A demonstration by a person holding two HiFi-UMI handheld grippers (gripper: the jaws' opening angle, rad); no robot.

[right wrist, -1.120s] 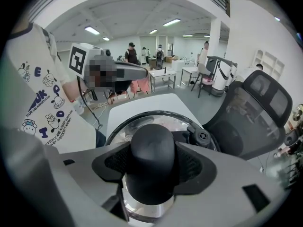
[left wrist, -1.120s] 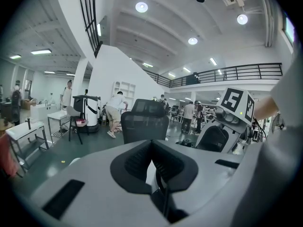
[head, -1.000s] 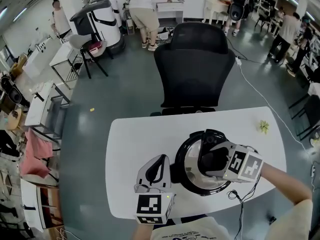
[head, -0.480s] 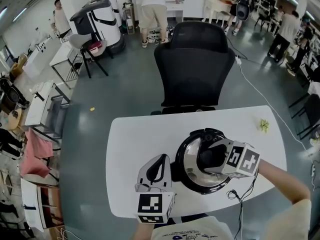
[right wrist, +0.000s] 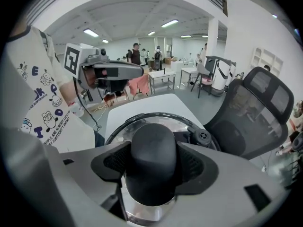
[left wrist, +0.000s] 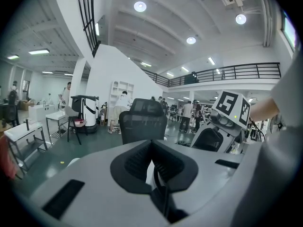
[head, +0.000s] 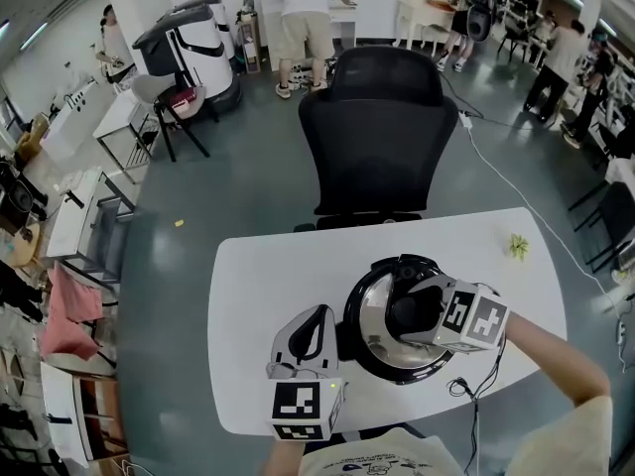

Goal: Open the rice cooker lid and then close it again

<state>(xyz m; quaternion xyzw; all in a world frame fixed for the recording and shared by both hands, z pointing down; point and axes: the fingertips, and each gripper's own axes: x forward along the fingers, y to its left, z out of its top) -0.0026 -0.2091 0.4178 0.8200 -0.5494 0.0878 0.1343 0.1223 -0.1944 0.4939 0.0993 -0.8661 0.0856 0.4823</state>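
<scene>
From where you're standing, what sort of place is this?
Likely an open-plan lab or workshop: a white table with a rice cooker, a black office chair, and people among desks behind.

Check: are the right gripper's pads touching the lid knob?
Touching. The right gripper view shows the right gripper's pads flush against the lid knob, no gap, though the jaws have just been opening.

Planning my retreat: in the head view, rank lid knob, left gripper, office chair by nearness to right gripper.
1. Lid knob: between the right gripper's jaws, which have just been opening.
2. Left gripper: to its left, over the table.
3. Office chair: beyond the table's far edge.
</scene>
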